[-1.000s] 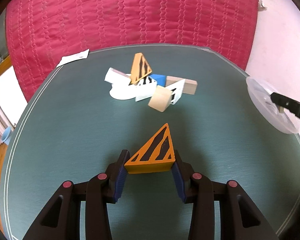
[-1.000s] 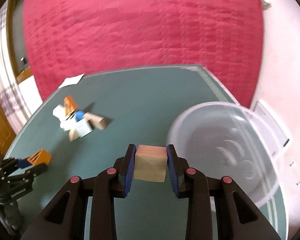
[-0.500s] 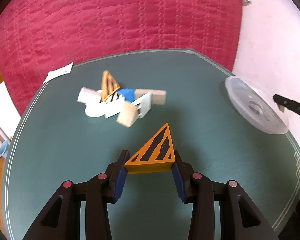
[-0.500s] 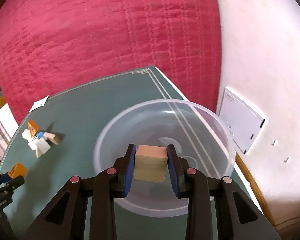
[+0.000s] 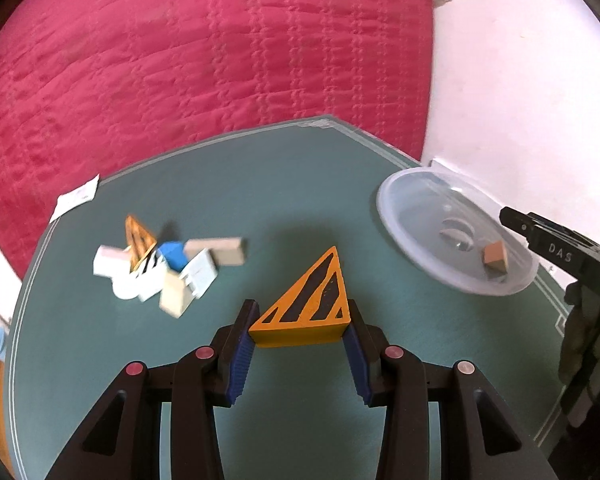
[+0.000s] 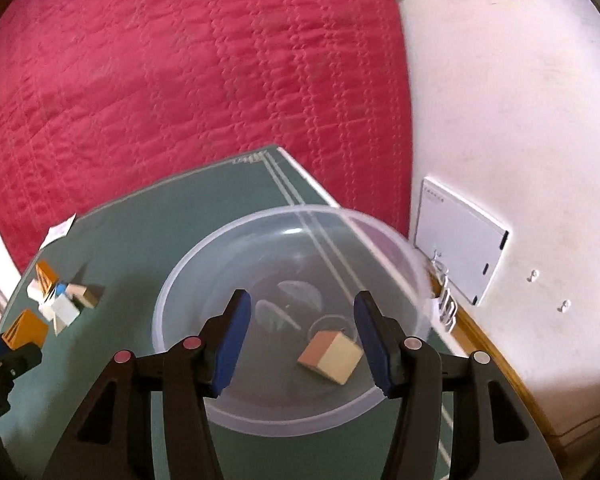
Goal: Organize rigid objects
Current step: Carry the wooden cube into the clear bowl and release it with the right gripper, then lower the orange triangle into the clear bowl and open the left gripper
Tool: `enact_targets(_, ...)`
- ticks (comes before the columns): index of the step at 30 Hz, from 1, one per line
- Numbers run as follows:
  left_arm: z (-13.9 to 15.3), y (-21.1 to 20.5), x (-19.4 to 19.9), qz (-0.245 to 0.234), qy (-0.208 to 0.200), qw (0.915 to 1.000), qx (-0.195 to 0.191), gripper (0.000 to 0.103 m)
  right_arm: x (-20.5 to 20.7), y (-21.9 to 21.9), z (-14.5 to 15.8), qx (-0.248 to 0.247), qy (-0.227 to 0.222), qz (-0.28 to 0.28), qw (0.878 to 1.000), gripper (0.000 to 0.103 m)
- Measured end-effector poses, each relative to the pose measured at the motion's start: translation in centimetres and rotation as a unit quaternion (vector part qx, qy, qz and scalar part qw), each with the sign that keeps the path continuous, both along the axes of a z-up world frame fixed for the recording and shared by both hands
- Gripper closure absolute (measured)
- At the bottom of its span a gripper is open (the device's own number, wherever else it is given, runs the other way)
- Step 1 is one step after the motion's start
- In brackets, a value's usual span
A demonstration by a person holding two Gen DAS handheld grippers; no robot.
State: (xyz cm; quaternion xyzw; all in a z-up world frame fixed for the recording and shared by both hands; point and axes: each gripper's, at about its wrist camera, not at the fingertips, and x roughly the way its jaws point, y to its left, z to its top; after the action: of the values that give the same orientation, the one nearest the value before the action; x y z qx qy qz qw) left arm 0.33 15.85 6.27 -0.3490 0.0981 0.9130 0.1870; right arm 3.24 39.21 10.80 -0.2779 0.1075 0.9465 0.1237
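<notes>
A: Orange wooden triangular block (image 5: 308, 308) with black stripes on its top face, thick and flat-bottomed. In the left wrist view the left gripper (image 5: 300, 338) has it clamped, a blue pad on each end, above the green tabletop (image 5: 260, 184).

B: Any writing?

A: "DAS" in white on the black right gripper's finger (image 5: 556, 242) at the right edge. That finger reaches over the clear plastic bowl (image 5: 404, 220), where a small plain wooden cube (image 5: 495, 255) lies (one face reddish). A jumble of white, blue and tan blocks (image 5: 168, 268) sits left, blurred.

B: And the right wrist view?

A: The right gripper (image 6: 302, 334) has just been opening; its jaws stand apart, empty. The cube (image 6: 332, 356) lies tilted on the bowl's (image 6: 172, 300) floor below. Far left, the orange block (image 6: 24, 328) shows.
</notes>
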Motion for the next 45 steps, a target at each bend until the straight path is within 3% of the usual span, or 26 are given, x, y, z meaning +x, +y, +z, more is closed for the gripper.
enact_targets(14, 0.0, 8.8, -1.4, -0.083, -0.015, 0.9964, -0.003, 0.059, 1.3, 3.0, 0.6, -0.015, 0.024, -0.066, 0.997, 0.048)
enact_targets(25, -0.3, 12.6, -2.3, -0.123, -0.035, 0.9918, 0.004, 0.058, 1.0, 3.4, 0.7, -0.020, 0.026, -0.069, 0.997, 0.047)
enact_targets(27, -0.3, 12.7, -2.4, -0.126, -0.033, 0.9914, 0.002, 0.038, 1.0, 3.4, 0.7, -0.019, 0.024, -0.068, 0.997, 0.046)
enact_targets(29, -0.2, 12.5, -2.3, -0.120, -0.021, 0.9925, 0.003, 0.030, 1.2, 3.4, 0.7, -0.018, 0.023, -0.071, 0.997, 0.045)
enact_targets(37, -0.7, 10.7, -3.6, -0.077, -0.017, 0.9969, -0.003, 0.024, 1.2, 3.4, 0.6, -0.017, 0.022, -0.072, 0.997, 0.045)
enact_targets(45, -1.0, 9.5, -2.7, -0.055, 0.007, 0.9981, -0.028, 0.006, 1.1, 2.8, 0.5, -0.010, 0.025, -0.057, 0.998, 0.045)
